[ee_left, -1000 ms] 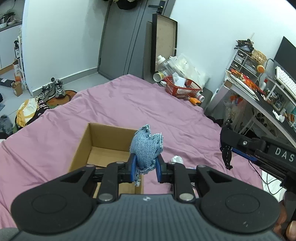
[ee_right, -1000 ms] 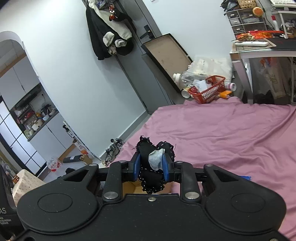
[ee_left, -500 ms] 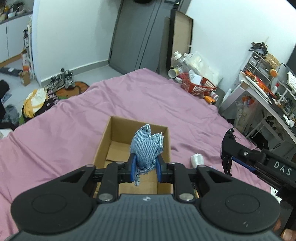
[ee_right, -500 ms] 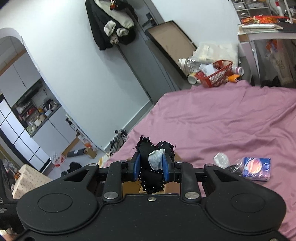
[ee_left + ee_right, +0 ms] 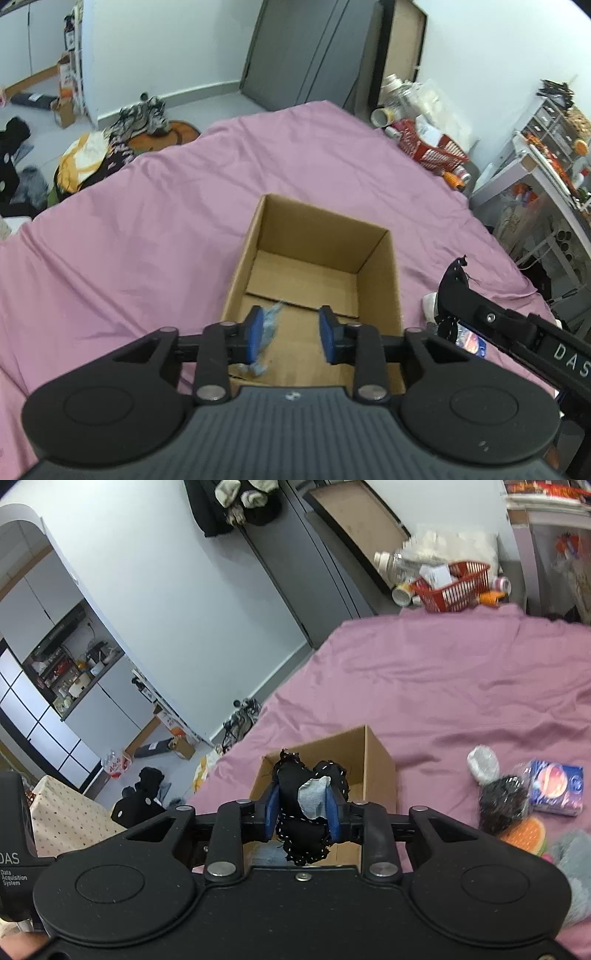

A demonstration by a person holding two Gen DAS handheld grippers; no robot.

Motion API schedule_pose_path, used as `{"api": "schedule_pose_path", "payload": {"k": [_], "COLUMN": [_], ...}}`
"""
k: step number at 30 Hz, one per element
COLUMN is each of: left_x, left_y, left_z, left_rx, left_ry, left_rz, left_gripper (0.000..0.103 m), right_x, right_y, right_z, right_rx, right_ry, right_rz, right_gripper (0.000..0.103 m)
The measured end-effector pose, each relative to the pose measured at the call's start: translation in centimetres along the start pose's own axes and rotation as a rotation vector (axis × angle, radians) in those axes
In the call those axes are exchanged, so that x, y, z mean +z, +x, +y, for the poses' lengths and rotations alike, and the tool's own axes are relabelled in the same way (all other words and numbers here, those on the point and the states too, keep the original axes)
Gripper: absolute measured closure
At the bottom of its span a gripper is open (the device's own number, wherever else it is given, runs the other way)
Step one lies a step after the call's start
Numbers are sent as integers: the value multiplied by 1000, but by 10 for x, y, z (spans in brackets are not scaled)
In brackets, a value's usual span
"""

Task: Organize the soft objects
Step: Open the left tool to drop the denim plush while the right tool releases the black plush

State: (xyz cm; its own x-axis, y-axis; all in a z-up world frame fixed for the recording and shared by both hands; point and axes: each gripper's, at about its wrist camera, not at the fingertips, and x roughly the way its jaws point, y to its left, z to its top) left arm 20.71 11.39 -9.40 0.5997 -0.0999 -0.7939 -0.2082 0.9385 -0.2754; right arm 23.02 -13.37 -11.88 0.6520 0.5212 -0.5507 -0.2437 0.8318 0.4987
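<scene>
An open cardboard box [image 5: 380,266] sits on the pink bed; it also shows in the right wrist view [image 5: 380,760]. My left gripper [image 5: 291,334] is open above the box's near end. The blue denim pouch [image 5: 267,332], blurred, is dropping past the left pad into the box. My right gripper [image 5: 303,806] is shut on a black fabric pouch with a grey patch [image 5: 306,805] and holds it above the box's near edge. The right gripper also shows at the right of the left wrist view [image 5: 458,291].
On the bed right of the box lie a white roll [image 5: 482,762], a black mesh bag [image 5: 504,805], a blue packet [image 5: 557,786], an orange sponge [image 5: 526,836] and a grey plush [image 5: 576,871]. A red basket [image 5: 432,147] and a desk [image 5: 554,177] stand beyond the bed.
My left gripper has opened over the box and let go of the denim pouch, which falls in. Both grippers moved forward over the box. The right still holds the black pouch.
</scene>
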Motion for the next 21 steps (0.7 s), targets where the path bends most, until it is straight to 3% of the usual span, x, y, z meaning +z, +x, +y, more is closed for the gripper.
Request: {"api": "schedule_pose_path", "payload": {"k": [6,8,12,15,17,21], "left_x": [4,5,6,2,2,1], "left_y": [-3,-4,-7,-10,-11,-18], "left_z": [10,11,9,5,1,-7], "left_rx": [19,21,65,105,119,139], "left_ry": [-23,-22,-13,5,14,28], "left_rz": [-18,-14,-26,-41,-38,-42], "left_gripper": [59,58,40,32,29,26], "right_x": [-4,-4,0,4,6,10], "right_y": [9,12,8,-4,-15,-35], "right_z": [8,12,17,13,8,-2], "right_rx": [20,24,11,-10,-30,-68], "right_ry": [-1,-2,-23,-18,-16,-19], "right_rz": [35,56,47,24,4,-20], "right_gripper": [69,57,50,39,27,19]}}
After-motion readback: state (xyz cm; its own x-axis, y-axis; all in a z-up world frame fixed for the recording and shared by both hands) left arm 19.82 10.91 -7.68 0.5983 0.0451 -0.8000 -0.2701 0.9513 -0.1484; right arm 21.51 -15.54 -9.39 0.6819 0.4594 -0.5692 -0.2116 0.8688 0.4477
